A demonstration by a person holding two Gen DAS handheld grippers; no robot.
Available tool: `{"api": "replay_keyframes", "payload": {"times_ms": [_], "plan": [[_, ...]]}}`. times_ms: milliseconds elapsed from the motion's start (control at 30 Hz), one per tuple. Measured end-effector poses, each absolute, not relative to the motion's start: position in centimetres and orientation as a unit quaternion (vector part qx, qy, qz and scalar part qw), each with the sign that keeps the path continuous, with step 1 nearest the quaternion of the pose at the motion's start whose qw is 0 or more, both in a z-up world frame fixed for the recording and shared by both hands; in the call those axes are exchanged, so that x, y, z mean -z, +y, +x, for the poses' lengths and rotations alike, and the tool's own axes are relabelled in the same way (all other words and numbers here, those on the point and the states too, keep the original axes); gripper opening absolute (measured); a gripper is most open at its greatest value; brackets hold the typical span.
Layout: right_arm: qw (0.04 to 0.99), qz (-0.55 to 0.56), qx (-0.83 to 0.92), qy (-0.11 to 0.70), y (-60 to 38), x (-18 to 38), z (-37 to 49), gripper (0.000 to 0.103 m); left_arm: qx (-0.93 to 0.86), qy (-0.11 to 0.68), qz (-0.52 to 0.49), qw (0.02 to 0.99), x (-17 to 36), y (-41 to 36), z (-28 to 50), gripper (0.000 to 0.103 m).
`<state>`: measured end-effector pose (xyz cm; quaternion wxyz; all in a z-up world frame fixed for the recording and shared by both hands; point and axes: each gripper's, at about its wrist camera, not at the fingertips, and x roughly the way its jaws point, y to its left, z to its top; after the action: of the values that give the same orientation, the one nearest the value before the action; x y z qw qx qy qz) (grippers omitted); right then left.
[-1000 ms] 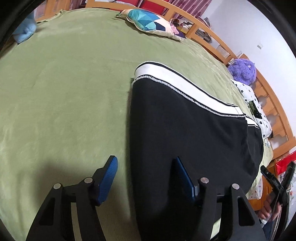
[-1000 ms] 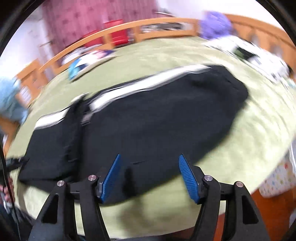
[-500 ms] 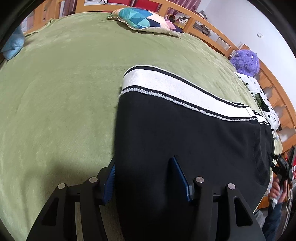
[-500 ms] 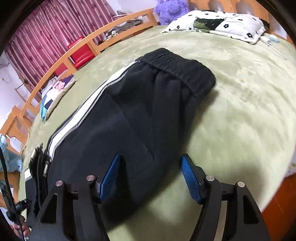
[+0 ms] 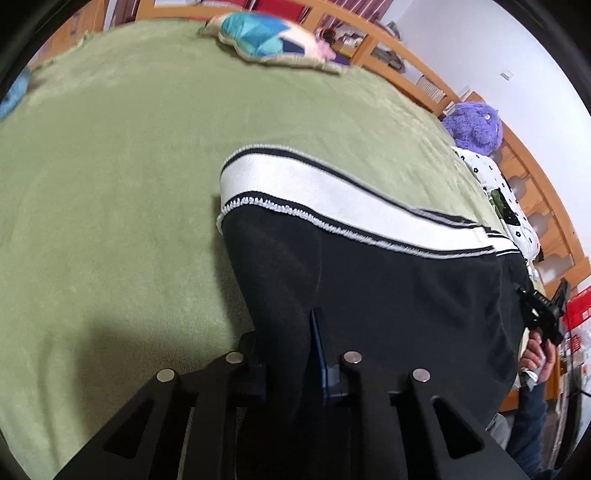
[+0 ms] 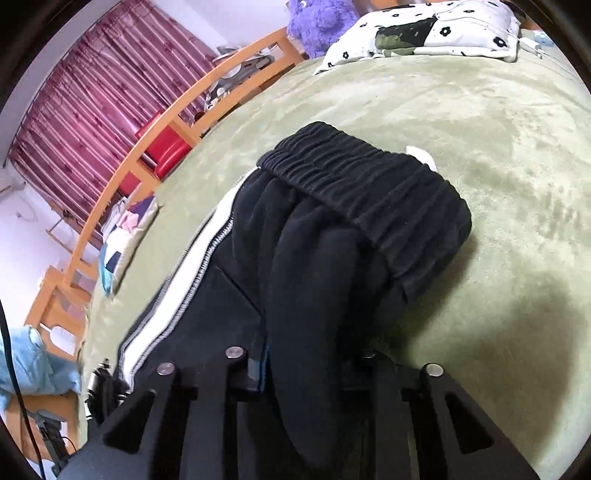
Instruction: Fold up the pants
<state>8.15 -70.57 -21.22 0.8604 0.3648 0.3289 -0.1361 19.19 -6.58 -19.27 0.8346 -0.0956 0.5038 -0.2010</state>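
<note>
Black pants (image 5: 369,288) with a white side stripe (image 5: 332,199) lie flat on a green blanket (image 5: 110,166). My left gripper (image 5: 284,343) sits at the leg's hem end. Its jaws are closing, and a fold of black fabric is pinched between the blue pads. In the right wrist view the same pants (image 6: 314,258) run away from me to the elastic waistband (image 6: 369,192). My right gripper (image 6: 314,354) is at the near edge below the waistband. Its jaws are closing too, with a thick bunch of fabric squeezed between them.
A wooden rail (image 6: 177,118) rings the bed. A patterned cushion (image 5: 273,40) lies at the far side, with a purple plush toy (image 5: 474,125) and a flowered white pillow (image 6: 424,33) by the head end. A blue cloth (image 6: 33,365) hangs at the left. A person's hand (image 5: 539,358) shows past the bed's edge.
Both grippers stood open over the pants and have closed onto the black fabric. The right one swung in toward the waistband and rolled; the left one edged along the hem.
</note>
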Motion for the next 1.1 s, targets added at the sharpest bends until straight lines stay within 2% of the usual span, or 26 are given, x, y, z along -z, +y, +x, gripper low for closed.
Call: {"api": "replay_keyframes", "payload": {"times_ms": [167,367,500,667,800,833,867,967,1000,1100], "plan": [[0.888,0.312,0.150,0.304,-67.3,15.1,7.6,0.019,0.213,0.496,-0.140,0.830,16.2,-4.4,19.4,0.010],[0.920,0.269,0.124,0.257,-61.0,7.1,7.4,0.018,0.236,0.485,-0.145,0.830,14.1,-1.2,19.0,0.010],[0.927,0.272,0.083,0.244,-57.0,4.8,7.6,0.018,0.199,0.467,-0.143,0.850,11.7,3.8,19.1,0.009],[0.925,0.273,0.022,0.264,-50.6,5.7,9.5,0.018,0.120,0.459,-0.126,0.871,10.5,11.6,18.6,0.010],[0.904,0.282,0.008,0.322,-47.8,11.1,11.1,0.020,0.094,0.492,-0.119,0.857,13.4,13.7,19.0,0.012],[0.901,0.273,0.032,0.336,-47.8,13.0,11.4,0.022,0.081,0.507,-0.119,0.850,14.8,13.8,19.1,0.016],[0.897,0.267,0.054,0.349,-48.1,14.7,11.4,0.024,0.061,0.517,-0.110,0.847,15.7,13.9,19.2,0.026],[0.866,0.294,0.063,0.401,-50.2,19.7,10.9,0.031,0.028,0.533,-0.084,0.841,17.3,13.7,18.3,0.034],[0.858,0.313,0.051,0.405,-50.9,20.6,10.4,0.032,0.029,0.531,-0.084,0.843,17.3,13.6,17.9,0.035],[0.851,0.320,0.050,0.413,-51.0,20.9,8.4,0.040,0.035,0.521,-0.078,0.849,16.5,13.1,16.5,0.053]]}}
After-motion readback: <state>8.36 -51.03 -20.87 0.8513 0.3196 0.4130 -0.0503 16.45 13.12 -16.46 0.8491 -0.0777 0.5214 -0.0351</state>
